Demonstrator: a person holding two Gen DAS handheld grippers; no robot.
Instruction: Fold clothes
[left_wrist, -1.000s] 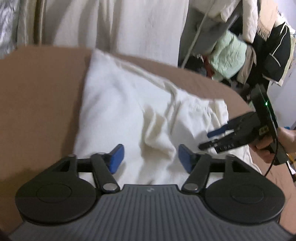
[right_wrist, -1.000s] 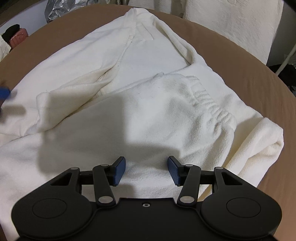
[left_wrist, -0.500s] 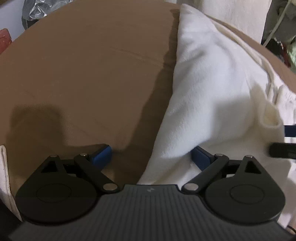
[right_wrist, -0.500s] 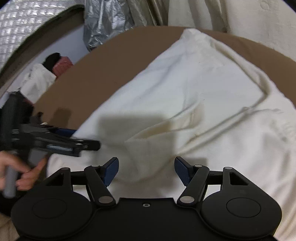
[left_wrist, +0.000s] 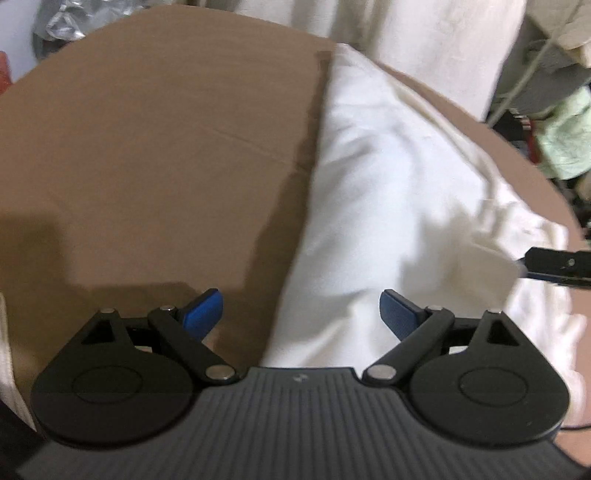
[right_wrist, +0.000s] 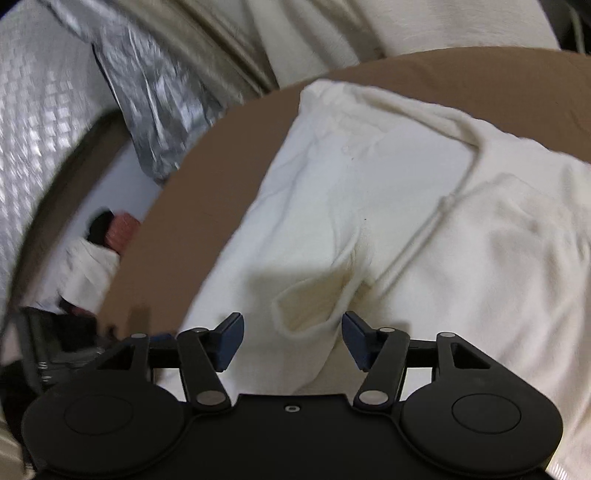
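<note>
The cream garment (right_wrist: 406, 206) is spread on the brown table (left_wrist: 147, 147), its raised fold (right_wrist: 314, 306) is seen right between the wide-open right gripper (right_wrist: 292, 341), while the left gripper (left_wrist: 301, 315), open too, is held over its side edge.

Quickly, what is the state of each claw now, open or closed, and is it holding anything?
Left claw: open, holding nothing, over the edge of the white garment.
Right claw: open, holding nothing, a cuff between its fingers.

Cream garment (right_wrist: 388, 206) on brown surface (left_wrist: 147, 147); blue pads (left_wrist: 397, 314).
</note>
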